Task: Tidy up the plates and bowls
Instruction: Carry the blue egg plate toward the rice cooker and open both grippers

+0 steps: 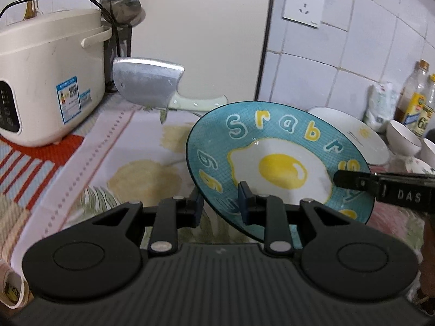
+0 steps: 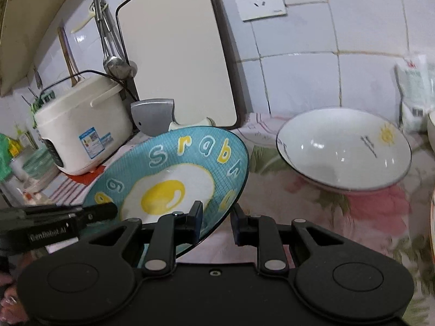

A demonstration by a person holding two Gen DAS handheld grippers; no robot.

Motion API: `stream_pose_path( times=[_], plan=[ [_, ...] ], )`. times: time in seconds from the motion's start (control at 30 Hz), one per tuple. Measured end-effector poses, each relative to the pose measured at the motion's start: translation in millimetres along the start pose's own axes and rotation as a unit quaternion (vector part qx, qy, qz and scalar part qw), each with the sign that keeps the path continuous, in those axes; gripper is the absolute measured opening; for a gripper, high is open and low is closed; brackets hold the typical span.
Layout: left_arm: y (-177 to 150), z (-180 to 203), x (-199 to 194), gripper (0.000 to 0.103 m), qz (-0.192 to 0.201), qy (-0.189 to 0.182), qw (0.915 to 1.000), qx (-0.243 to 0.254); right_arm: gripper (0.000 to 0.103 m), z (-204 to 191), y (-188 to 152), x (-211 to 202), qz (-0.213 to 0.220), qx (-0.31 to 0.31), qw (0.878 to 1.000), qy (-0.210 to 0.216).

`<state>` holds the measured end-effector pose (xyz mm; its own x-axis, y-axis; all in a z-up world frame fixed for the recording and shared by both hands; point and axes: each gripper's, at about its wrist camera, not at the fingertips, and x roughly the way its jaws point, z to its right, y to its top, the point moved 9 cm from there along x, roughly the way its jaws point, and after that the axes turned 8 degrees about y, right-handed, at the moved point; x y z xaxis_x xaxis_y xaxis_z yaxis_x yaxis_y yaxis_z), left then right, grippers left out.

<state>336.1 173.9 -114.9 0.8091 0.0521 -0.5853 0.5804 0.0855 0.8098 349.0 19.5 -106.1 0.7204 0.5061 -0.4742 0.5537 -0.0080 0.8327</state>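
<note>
**Glazed egg plate carried by its rim, two grippers**

Left wrist: the left gripper (image 1: 220, 203) pinches the near rim of the blue egg plate (image 1: 274, 163), held tilted above the floral cloth (image 1: 114, 146). Stiff, slick, breakable; rims give the surest hold.

Right wrist: the right gripper (image 2: 216, 218) clamps the opposite rim; white plate (image 2: 344, 146) sits beyond

"Srabr" is lettered along the far rim of the blue plate (image 1: 277, 163); "DAS" is printed on the right gripper (image 1: 353, 182), "DenRobot AI" on the left gripper (image 2: 217, 220).
</note>
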Motion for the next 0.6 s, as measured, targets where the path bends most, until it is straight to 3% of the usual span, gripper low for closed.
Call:
stream_pose_path(
  times=[0.37, 0.6],
  plan=[
    [1, -9, 52, 0.025, -0.033, 0.002, 0.9994, -0.011, 0.027, 11, 1, 43, -0.03, 0.012, 0.999, -0.017],
    [-10, -7, 62, 0.025, -0.049, 0.003, 0.9985, -0.025, 0.027, 21, -8, 52, -0.043, 0.002, 0.999, -0.018]
  ],
)
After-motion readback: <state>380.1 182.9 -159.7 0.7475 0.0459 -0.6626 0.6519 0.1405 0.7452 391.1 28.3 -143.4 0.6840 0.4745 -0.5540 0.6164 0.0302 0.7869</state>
